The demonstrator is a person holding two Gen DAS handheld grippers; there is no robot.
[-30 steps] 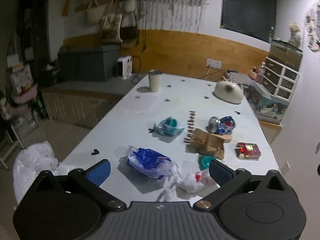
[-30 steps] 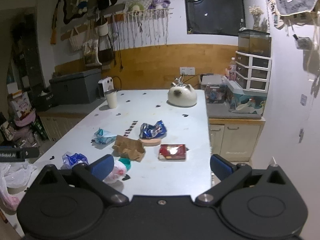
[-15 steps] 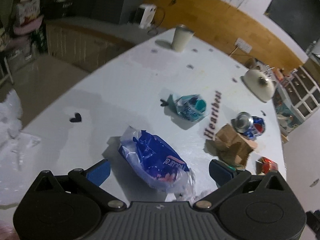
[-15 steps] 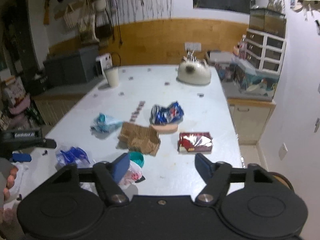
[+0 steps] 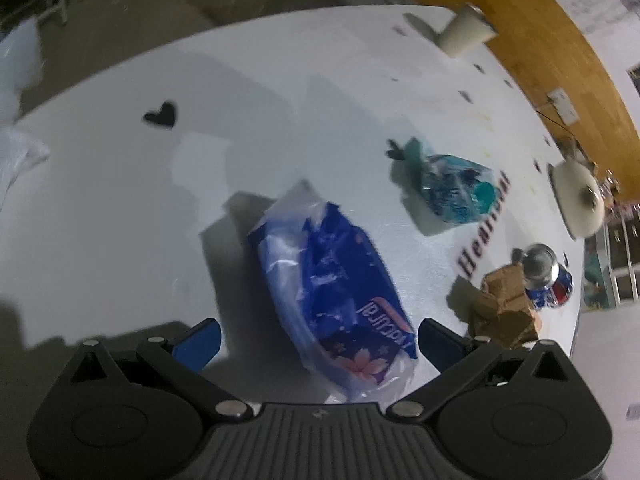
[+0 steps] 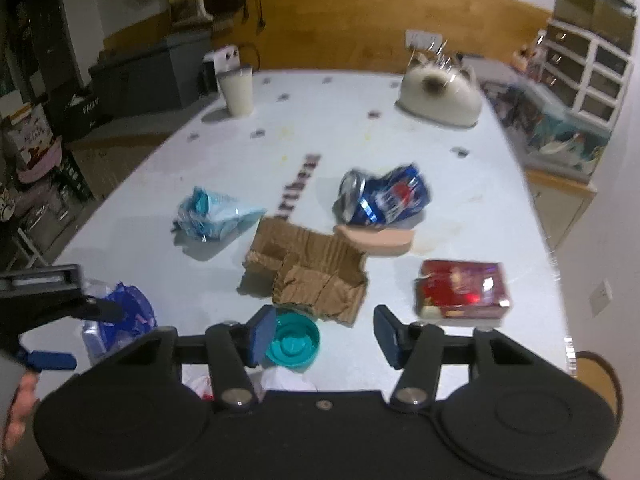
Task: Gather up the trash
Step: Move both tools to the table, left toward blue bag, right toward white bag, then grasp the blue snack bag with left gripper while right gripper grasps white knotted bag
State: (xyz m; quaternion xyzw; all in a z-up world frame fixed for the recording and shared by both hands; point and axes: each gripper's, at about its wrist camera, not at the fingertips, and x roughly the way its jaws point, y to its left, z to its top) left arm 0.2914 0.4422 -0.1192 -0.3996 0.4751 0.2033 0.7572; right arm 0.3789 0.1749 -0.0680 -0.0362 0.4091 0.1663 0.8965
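Trash lies on the white table (image 5: 120,208). My left gripper (image 5: 318,342) is open, its fingers on either side of the near end of a blue and clear plastic wrapper (image 5: 336,292), which also shows in the right wrist view (image 6: 120,312). My right gripper (image 6: 324,338) is open, low over the table's near edge, with a teal lid (image 6: 294,344) by its left finger. Ahead lie torn cardboard (image 6: 312,268), a crushed blue can (image 6: 384,196), a red box (image 6: 460,290), a teal wrapper (image 6: 212,214) and a pink strip (image 6: 376,240).
A cream cup (image 6: 238,92) and a white cat-shaped holder (image 6: 440,96) stand at the far end of the table. A crumpled white bag (image 6: 280,378) lies under my right gripper. A white plastic bag (image 5: 16,152) hangs off the table's left side. Drawers (image 6: 588,76) stand at far right.
My left gripper has dropped and tilted down over the blue wrapper, which now sits between its fingers. My right gripper has moved forward and lower toward the cardboard, its fingers narrower than before.
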